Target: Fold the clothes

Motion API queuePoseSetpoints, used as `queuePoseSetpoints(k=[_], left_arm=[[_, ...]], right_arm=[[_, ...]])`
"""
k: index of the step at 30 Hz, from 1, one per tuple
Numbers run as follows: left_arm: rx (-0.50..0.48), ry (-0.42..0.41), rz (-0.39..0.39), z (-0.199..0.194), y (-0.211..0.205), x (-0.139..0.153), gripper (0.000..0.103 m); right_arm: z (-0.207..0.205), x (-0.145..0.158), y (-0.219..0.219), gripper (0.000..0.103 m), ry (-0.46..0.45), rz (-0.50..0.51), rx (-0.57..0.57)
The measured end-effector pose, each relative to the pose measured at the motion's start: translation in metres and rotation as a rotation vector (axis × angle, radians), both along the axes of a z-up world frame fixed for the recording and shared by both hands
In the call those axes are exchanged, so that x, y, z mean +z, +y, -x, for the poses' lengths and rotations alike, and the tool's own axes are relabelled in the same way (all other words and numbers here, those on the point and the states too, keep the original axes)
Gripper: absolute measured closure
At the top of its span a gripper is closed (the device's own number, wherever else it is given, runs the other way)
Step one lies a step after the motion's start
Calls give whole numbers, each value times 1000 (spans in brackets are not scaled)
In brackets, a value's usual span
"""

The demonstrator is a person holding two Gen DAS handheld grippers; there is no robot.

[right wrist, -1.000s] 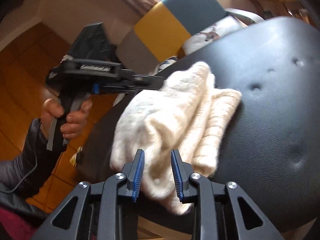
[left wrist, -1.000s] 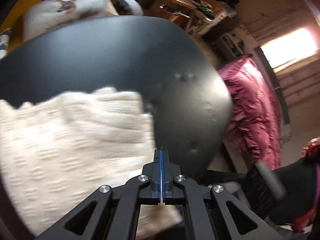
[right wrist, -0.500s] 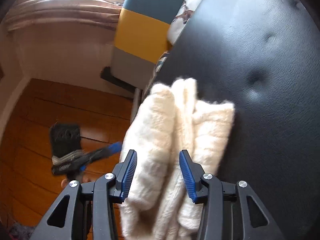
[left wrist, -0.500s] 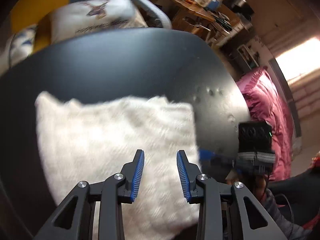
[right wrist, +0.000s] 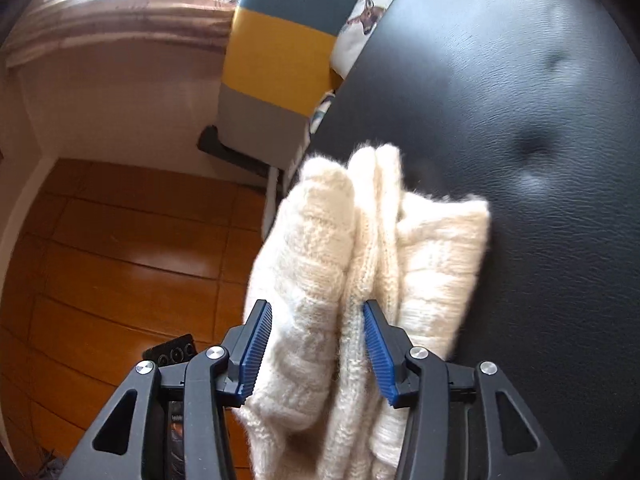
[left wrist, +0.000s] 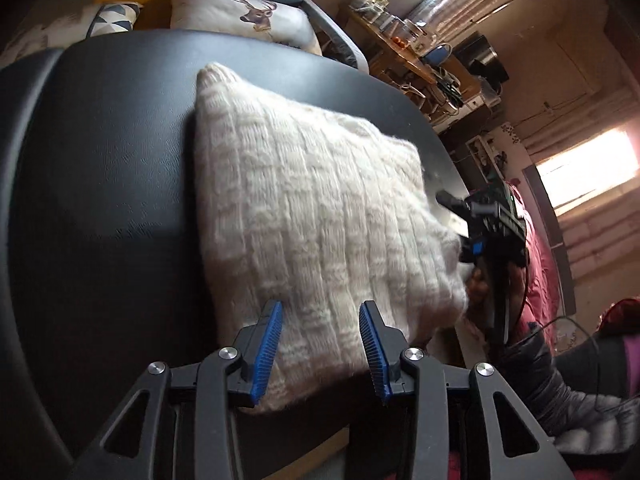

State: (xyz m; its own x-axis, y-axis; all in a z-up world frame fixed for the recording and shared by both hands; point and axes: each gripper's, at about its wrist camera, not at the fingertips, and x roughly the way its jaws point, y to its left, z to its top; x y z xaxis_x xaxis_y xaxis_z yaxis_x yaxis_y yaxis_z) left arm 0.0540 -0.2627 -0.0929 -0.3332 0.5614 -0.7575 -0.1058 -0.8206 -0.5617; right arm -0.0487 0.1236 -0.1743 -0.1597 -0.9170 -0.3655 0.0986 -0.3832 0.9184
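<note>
- The left gripper (left wrist: 320,344) has its jaws apart, and they have just been opening. The near edge of the cream knitted sweater (left wrist: 316,232) shows between the blue pads (left wrist: 269,350), but the pads do not press on it.
- Seen from the left wrist, the sweater lies folded into a rough rectangle on the black padded seat (left wrist: 104,184). Its top is flat and ribbed, and its right corner reaches the seat's edge.
- At the right side of this view the right gripper (left wrist: 486,216) is just beside the sweater's right edge, with a hand (left wrist: 478,284) below it.
- In the right wrist view the right gripper (right wrist: 316,350) also has its jaws apart, just opened wider. The thick folded layers of the sweater (right wrist: 360,264) sit between the pads (right wrist: 256,354); the right pad is against the knit, the left pad is close to it, and there is no squeeze on the cloth.
- From this side the sweater shows three or four rounded folds stacked side by side, fuzzy at the edges, lying at the left edge of the seat (right wrist: 540,120) above the wooden floor (right wrist: 120,264).
</note>
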Motion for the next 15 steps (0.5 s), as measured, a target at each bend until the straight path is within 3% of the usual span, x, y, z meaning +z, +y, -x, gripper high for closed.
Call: queuePoseSetpoints(k=[3,5,9,13,15], left_arm=[[-46,10,23,-6,15,-7,59],[-86,26,37,-10,25,-12,56],[-94,42,44,-13,31,-14,56],[-118,111,2,-21,36,1,54],[-141,146,-7,-28,41,6,53]], right_arm=[[6,8,-16,59,35,-131,48],[4,24,-31,80,143,-286,95],[-1,61,-55,88,269,-459,140],[-31,127,-40,89,424,-420,102],[-38,124,-33,89,416,-446,73]])
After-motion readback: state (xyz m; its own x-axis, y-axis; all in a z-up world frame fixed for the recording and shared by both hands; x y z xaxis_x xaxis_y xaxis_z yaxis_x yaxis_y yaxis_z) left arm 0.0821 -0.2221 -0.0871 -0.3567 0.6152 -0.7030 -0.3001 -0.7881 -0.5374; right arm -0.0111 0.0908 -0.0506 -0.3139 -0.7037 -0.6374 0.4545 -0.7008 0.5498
